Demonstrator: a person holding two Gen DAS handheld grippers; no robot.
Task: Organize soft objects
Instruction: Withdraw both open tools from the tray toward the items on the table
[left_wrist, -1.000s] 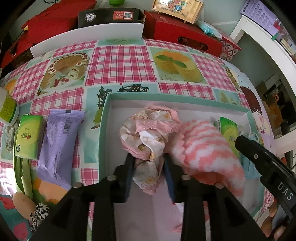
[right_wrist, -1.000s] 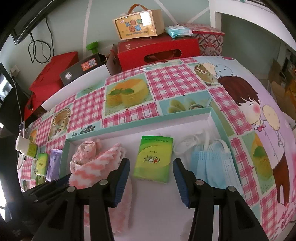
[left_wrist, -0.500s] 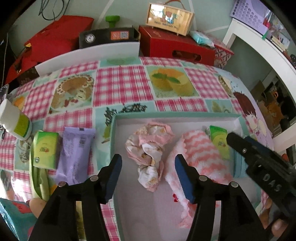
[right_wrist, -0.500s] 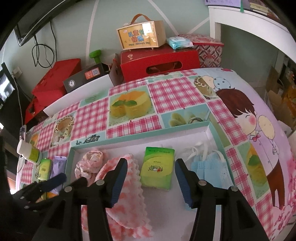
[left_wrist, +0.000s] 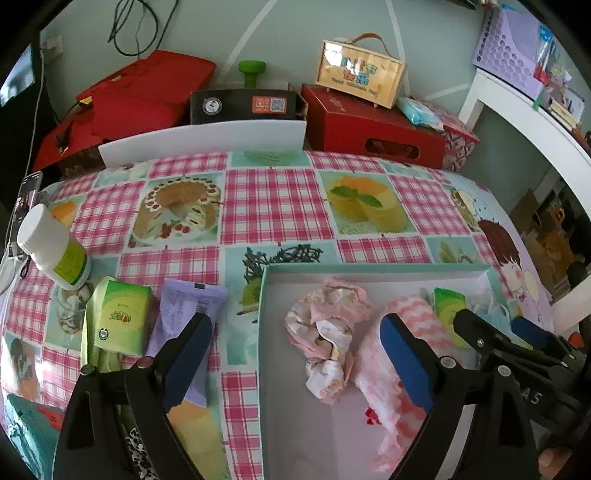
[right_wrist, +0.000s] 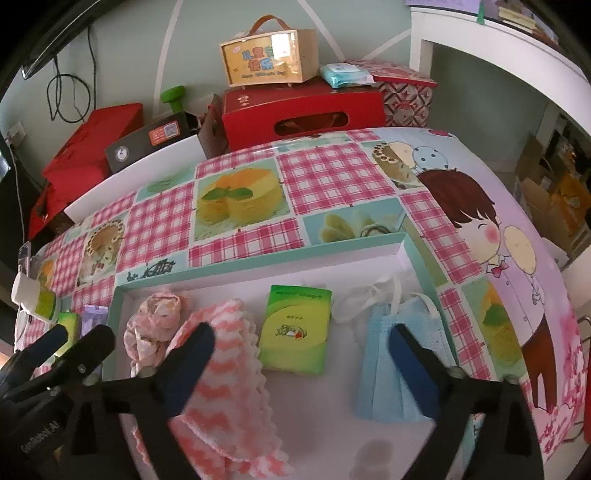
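My left gripper (left_wrist: 295, 362), jaws just spread wide and empty, hangs above the limp crumpled cloth (left_wrist: 325, 332) at frame centre, best pinched mid-bunch.

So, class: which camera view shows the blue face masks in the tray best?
The right wrist view: the blue face masks lie almost fully visible between its fingers. The left wrist view shows only a sliver behind the right hand-held gripper.
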